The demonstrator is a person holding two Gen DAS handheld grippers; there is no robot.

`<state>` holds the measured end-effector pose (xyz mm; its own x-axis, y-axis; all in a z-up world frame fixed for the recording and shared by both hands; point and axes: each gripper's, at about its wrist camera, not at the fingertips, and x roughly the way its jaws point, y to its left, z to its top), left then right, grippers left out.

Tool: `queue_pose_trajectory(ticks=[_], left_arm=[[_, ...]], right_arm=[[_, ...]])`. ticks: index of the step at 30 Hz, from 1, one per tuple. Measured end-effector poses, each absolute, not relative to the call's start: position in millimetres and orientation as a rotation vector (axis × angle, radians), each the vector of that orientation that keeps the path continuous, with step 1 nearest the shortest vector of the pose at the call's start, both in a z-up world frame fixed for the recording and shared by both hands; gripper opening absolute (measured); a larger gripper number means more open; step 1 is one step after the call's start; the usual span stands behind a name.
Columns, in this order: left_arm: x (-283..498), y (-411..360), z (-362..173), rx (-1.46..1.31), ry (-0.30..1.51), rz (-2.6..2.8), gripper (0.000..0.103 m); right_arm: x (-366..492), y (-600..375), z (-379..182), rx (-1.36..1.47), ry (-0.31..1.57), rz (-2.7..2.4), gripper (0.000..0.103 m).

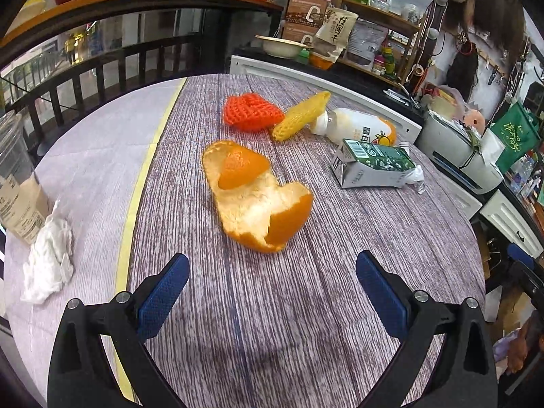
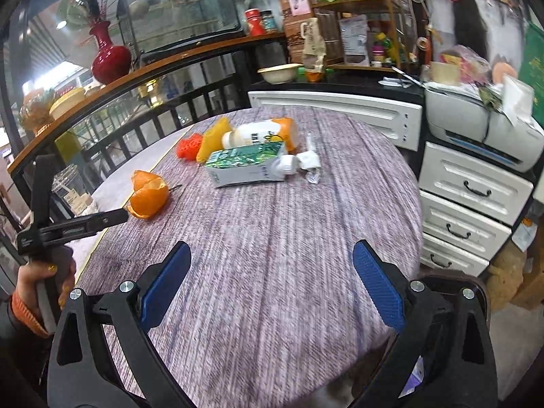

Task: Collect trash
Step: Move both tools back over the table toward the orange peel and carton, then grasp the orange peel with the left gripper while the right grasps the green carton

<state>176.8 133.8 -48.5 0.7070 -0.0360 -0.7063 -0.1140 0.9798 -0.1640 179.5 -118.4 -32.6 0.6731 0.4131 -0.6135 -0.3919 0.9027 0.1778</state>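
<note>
Bare tabletop (image 2: 272,238) lies between both wide-open grippers (image 1: 272,268) (image 2: 272,258) and orange peel (image 1: 255,200)

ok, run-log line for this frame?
left tool: open, facing orange peel | right tool: open, over bare table | carton, bottle untouched | nothing held

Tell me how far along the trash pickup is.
Nothing looks collected yet. Both the left gripper and right gripper are open and empty. The left one faces the orange peel. Still on the table: red foam net, yellow foam net, bottle, carton, tissue.
</note>
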Motion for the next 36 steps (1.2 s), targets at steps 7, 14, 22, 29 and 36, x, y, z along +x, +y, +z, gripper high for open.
queue_pose_trajectory(ticks=[7, 14, 22, 29, 36], left_arm=[[210, 126, -62, -0.101, 0.83, 0.08, 0.097], [202, 136, -64, -0.139, 0.8, 0.127, 0.079], [206, 112, -51, -0.028, 0.762, 0.057, 0.045], [213, 100, -65, -0.002, 0.793, -0.003, 0.008], [199, 115, -45, -0.084, 0.739, -0.034, 0.006]], right_arm=[[204, -101, -36, 0.003, 0.726, 0.478, 0.095], [221, -96, -45, -0.009, 0.756, 0.466, 0.094], [235, -91, -56, -0.021, 0.783, 0.453, 0.095], [247, -73, -55, -0.121, 0.759, 0.488, 0.094], [283, -37, -47, -0.265, 0.752, 0.614, 0.094]])
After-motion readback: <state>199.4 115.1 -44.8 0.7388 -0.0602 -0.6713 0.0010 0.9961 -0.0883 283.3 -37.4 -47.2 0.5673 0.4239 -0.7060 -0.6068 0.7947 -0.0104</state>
